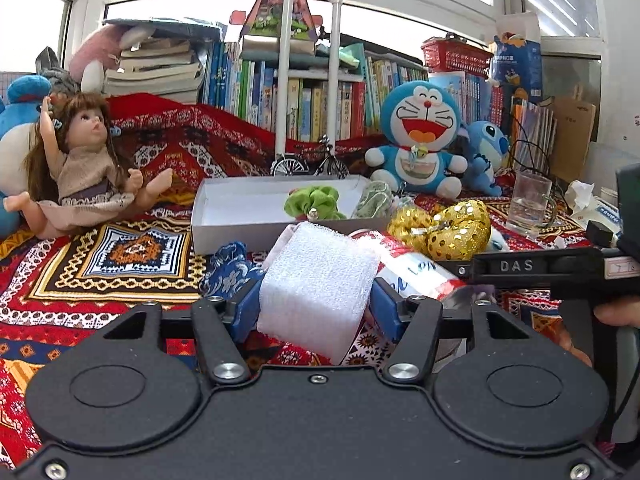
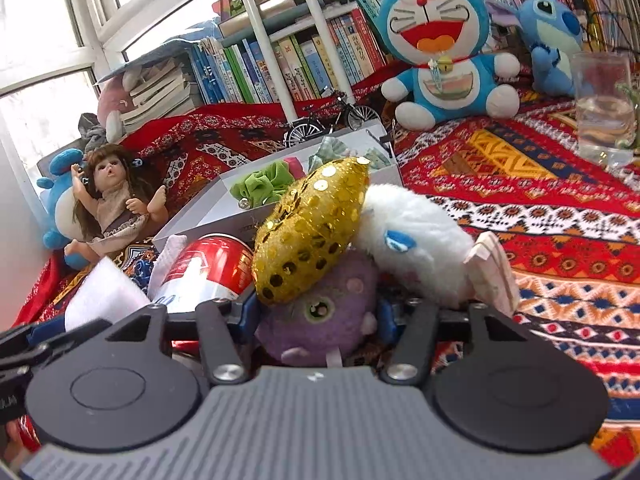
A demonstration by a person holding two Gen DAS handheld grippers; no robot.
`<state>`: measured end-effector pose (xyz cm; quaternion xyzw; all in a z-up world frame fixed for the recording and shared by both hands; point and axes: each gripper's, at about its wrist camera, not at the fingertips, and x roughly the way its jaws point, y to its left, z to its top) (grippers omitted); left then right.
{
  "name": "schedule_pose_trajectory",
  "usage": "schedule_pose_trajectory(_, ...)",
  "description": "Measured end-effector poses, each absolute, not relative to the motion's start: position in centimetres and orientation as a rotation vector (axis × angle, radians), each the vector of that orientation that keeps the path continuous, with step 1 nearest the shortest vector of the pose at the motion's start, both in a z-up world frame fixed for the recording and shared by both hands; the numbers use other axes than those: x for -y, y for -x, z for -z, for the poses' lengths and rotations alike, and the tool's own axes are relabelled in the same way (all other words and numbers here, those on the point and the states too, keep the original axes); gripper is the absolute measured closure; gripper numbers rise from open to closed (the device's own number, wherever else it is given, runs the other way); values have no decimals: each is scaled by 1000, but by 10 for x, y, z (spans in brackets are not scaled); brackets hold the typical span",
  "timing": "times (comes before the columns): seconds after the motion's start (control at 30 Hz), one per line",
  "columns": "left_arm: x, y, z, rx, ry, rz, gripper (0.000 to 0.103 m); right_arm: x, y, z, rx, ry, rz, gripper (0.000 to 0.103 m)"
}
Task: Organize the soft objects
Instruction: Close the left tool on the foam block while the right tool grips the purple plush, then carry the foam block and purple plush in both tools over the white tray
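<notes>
The white box (image 1: 224,216) at centre frame has bare floor on its left half; a green scrunchie (image 1: 312,202) fills the right. In front of it the way is crowded: foam block (image 1: 316,280), red can (image 1: 404,264), gold sequin toy (image 1: 444,228) and a blue pouch (image 1: 228,260) packed close together. Open cloth (image 1: 100,264) lies at lower left, below the doll (image 1: 84,168). In the right wrist view, the cloth on the right stays bare up to the glass (image 2: 604,108) at upper right.
</notes>
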<state>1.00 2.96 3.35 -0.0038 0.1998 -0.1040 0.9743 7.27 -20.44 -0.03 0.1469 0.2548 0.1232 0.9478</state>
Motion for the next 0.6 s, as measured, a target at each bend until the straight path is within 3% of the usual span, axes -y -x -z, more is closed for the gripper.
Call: schedule_pose_trajectory(0.6, -36, 1, -53, -359, 36, 208, 46, 227, -36, -20, -474, -255, -160, 43)
